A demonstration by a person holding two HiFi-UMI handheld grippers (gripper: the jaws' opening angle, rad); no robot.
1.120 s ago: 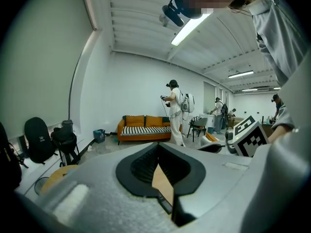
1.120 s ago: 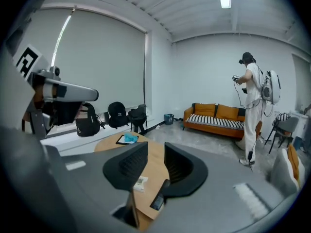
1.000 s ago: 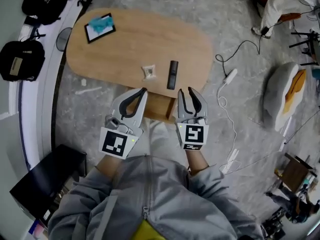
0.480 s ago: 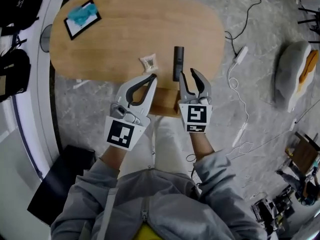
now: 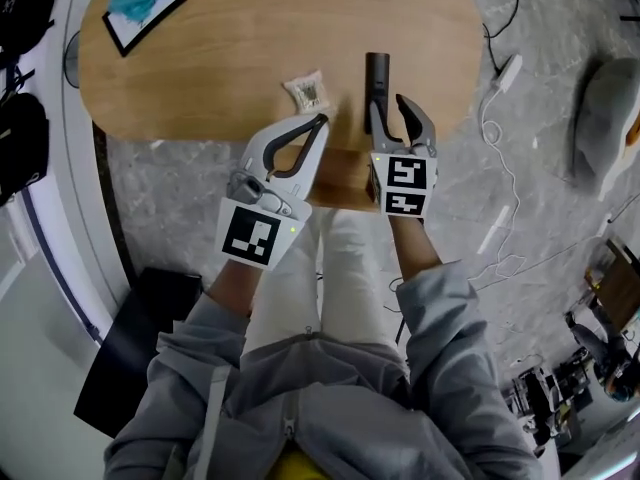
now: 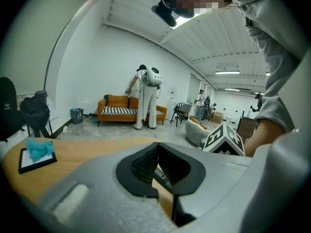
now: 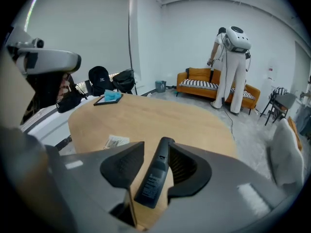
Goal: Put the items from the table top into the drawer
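A black remote (image 5: 377, 78) lies on the oval wooden table (image 5: 230, 58) near its front edge, with a small white packet (image 5: 309, 90) to its left. A dark tray with a blue cloth (image 5: 143, 6) sits at the far left end. My right gripper (image 5: 393, 118) is open over the table edge; its jaws have just been opening, and the remote (image 7: 154, 176) lies between them, not pressed. My left gripper (image 5: 318, 121) is shut and empty, just below the packet. Between the grippers the wooden drawer front (image 5: 345, 178) shows under the table. In the left gripper view the left gripper (image 6: 156, 147) has its tips together.
Black bags (image 5: 20, 138) stand on the floor at the left, and a black box (image 5: 150, 308) by my left side. A white cable and power strip (image 5: 500, 73) and a grey cushion (image 5: 605, 118) lie to the right. Across the room a person (image 7: 231, 67) stands by an orange sofa (image 6: 129, 111).
Both grippers have come down and forward to the table's front edge. The right jaws have spread wider, with the remote now between them. The left jaws stay together.
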